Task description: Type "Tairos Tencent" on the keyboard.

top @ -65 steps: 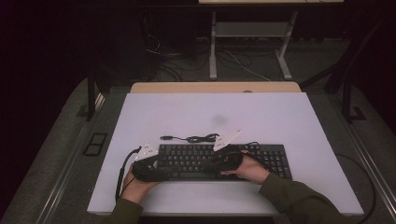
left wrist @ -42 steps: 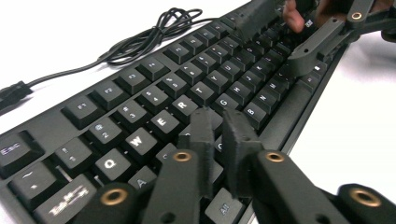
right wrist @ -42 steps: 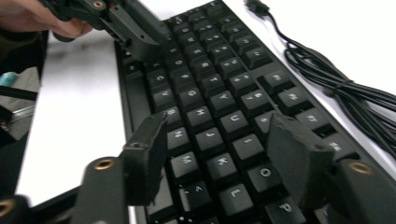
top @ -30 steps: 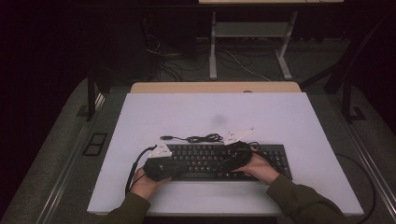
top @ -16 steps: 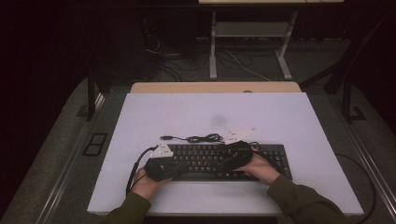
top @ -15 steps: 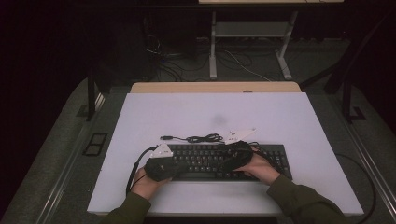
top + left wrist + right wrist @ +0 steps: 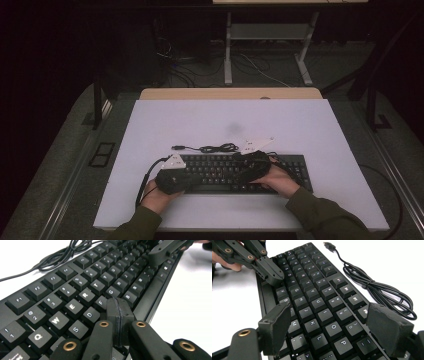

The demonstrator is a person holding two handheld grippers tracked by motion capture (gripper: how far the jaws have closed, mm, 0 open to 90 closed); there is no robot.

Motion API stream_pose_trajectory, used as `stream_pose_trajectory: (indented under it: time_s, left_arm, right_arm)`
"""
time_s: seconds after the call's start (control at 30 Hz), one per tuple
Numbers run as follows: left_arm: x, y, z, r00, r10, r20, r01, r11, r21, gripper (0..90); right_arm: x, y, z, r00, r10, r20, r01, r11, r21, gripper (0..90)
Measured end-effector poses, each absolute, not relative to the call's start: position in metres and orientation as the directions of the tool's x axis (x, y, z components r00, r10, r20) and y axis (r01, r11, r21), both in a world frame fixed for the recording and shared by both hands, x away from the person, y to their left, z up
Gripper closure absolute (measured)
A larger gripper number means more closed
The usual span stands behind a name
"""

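A black keyboard [image 7: 225, 172] [image 7: 82, 285] [image 7: 317, 290] lies flat near the front of the white table [image 7: 230, 120]. Its black cable [image 7: 215, 148] [image 7: 374, 287] is coiled just behind it and ends in a USB plug [image 7: 176, 147]. My left gripper [image 7: 192, 176] [image 7: 119, 307] is shut with nothing between its jaws, and its tips rest over the left letter keys near F and G. My right gripper [image 7: 241, 167] [image 7: 329, 315] hovers over the right letter keys. Its jaws have just been opening and stand wide apart above the keys, gripping nothing. The left gripper [image 7: 270, 272] also appears in the right gripper view.
A person's hands and green sleeves [image 7: 320, 215] come in from the table's front edge. A wooden strip [image 7: 230, 93] borders the far side of the table. Beyond it stand desk legs [image 7: 228, 50] and floor cables. Metal rails [image 7: 75, 195] run along both sides.
Since about two seconds ago both grippers have shifted slightly inward and away from the person over the keyboard. Over the last second both hands hold still.
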State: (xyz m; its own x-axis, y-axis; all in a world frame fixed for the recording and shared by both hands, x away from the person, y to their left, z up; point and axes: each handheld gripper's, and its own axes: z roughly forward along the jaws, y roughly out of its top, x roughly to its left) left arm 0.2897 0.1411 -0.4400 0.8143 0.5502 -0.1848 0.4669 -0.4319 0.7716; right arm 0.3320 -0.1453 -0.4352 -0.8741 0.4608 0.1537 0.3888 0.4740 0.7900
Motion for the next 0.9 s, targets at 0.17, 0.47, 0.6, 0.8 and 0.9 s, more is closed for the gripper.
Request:
stream_pose_trajectory:
  time_s: [0.17,0.47,0.6,0.8,0.9]
  left_arm:
    - [0.29,0.141,-0.439,0.815,0.549,-0.183,0.464,-0.432,0.773,89.1]
    - [0.291,0.143,-0.436,0.811,0.558,-0.178,0.461,-0.421,0.781,89.1]
    - [0.294,0.144,-0.435,0.809,0.563,-0.169,0.458,-0.423,0.782,89.1]
    - [0.299,0.145,-0.434,0.806,0.569,-0.165,0.457,-0.419,0.784,89.0]
    - [0.302,0.144,-0.434,0.806,0.568,-0.165,0.456,-0.42,0.785,89.1]
  right_arm:
    - [0.331,-0.145,-0.435,-0.874,0.464,0.146,0.385,0.475,0.791,19.5]
    - [0.331,-0.147,-0.435,-0.871,0.47,0.145,0.387,0.472,0.792,19.5]
    - [0.33,-0.15,-0.435,-0.868,0.475,0.143,0.388,0.471,0.792,19.5]
    - [0.328,-0.155,-0.435,-0.859,0.492,0.143,0.397,0.464,0.792,19.5]
    - [0.327,-0.158,-0.435,-0.854,0.502,0.136,0.399,0.465,0.79,19.5]
